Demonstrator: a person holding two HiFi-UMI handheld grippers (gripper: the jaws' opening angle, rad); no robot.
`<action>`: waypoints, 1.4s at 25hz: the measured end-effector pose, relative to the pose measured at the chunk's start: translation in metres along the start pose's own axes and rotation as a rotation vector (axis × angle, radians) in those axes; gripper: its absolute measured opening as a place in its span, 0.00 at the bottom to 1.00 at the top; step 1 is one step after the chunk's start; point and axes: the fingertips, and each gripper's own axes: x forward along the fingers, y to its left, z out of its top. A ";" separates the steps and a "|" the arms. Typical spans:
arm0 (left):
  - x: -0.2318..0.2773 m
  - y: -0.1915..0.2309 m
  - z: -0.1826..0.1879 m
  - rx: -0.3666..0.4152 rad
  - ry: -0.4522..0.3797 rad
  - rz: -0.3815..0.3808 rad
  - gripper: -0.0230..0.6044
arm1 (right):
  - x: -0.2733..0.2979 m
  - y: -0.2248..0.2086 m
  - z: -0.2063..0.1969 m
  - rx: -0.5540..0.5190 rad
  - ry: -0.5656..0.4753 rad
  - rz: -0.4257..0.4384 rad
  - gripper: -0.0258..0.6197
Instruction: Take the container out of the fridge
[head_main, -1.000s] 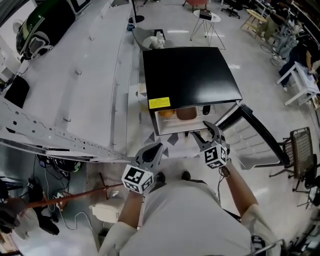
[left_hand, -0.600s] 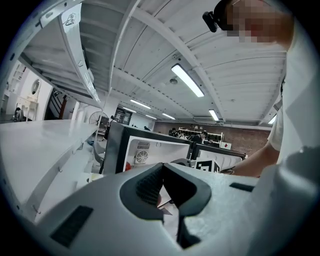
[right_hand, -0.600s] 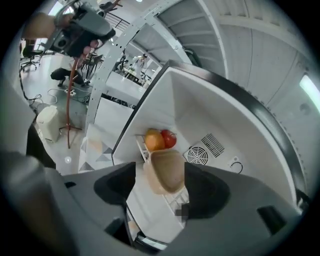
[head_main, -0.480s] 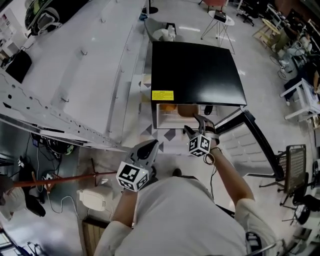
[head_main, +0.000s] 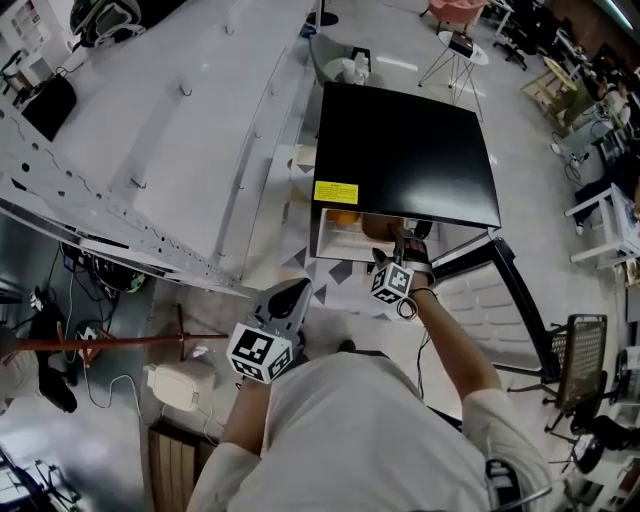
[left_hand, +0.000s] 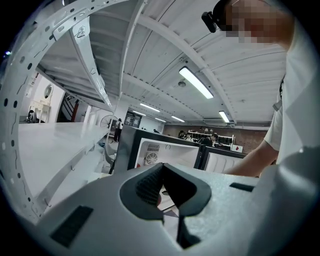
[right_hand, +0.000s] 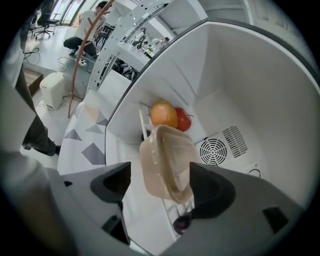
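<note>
A small black fridge (head_main: 400, 150) stands on the floor with its door (head_main: 515, 285) swung open to the right. On its wire shelf sits a translucent beige container (right_hand: 167, 162), which also shows in the head view (head_main: 378, 226). My right gripper (head_main: 398, 245) reaches into the fridge opening. Its jaws have just been opening and now stand wide on either side of the container (right_hand: 162, 187), with the pads not pressing on it. An orange (right_hand: 163, 114) and a red fruit (right_hand: 183, 120) lie behind the container. My left gripper (head_main: 288, 298) hangs back outside the fridge, shut and empty (left_hand: 161, 185).
A round fan grille (right_hand: 214, 151) is on the fridge's back wall. A small dark object (right_hand: 181, 223) lies under the shelf. A white perforated metal frame (head_main: 150, 150) runs along the left. A red pole (head_main: 120, 340) and a white box (head_main: 175, 380) are on the floor.
My right gripper has sunk and gone forward into the fridge opening, rolling as it went, and its jaws have widened. The left gripper has barely moved.
</note>
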 end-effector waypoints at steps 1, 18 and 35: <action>0.000 0.001 0.000 -0.001 0.000 0.005 0.04 | 0.004 0.002 -0.002 -0.006 0.005 0.006 0.62; -0.003 0.007 -0.002 -0.009 0.005 0.048 0.04 | 0.027 -0.004 -0.010 -0.177 0.012 -0.151 0.47; 0.019 -0.043 -0.003 0.026 0.019 -0.010 0.04 | -0.077 -0.028 0.009 0.217 -0.191 -0.049 0.42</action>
